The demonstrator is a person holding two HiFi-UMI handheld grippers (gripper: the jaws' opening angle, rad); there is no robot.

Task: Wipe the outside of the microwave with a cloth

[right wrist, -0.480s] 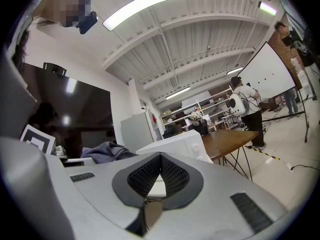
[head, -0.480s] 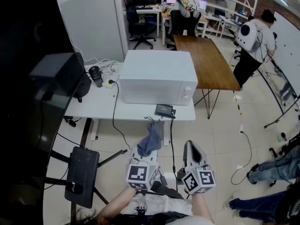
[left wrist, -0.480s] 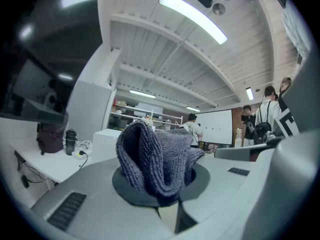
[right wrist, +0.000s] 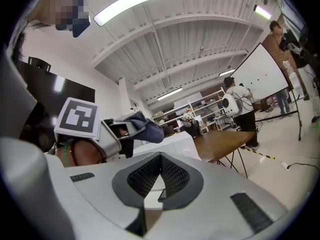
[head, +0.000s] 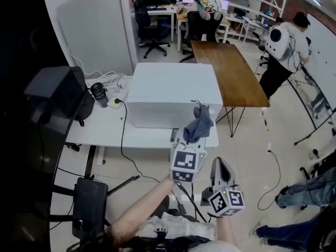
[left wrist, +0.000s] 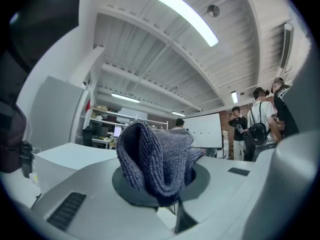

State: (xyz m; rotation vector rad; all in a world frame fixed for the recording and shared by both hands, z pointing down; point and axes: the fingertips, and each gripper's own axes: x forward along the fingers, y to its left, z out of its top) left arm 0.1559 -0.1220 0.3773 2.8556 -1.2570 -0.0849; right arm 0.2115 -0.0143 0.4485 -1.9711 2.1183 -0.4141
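my left claw (head: 190, 138) gripped the bunched grey-blue knitted cloth (head: 198, 124), which was raised in front of the right front corner of the boxy white microwave (head: 168, 88) on the white table (head: 100, 127). the cloth hid that corner, so i couldn't tell whether it touched. my right claw (head: 219, 166) was closed on nothing and sat lower. the marker cube (head: 183, 165) bore black-and-white squares.

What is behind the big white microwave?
Behind the white box-shaped microwave, to its right, stands a long brown wooden table, with black office chairs further back. The microwave's back wall is hidden, and the blue-grey cloth in the left gripper covers its front corner.
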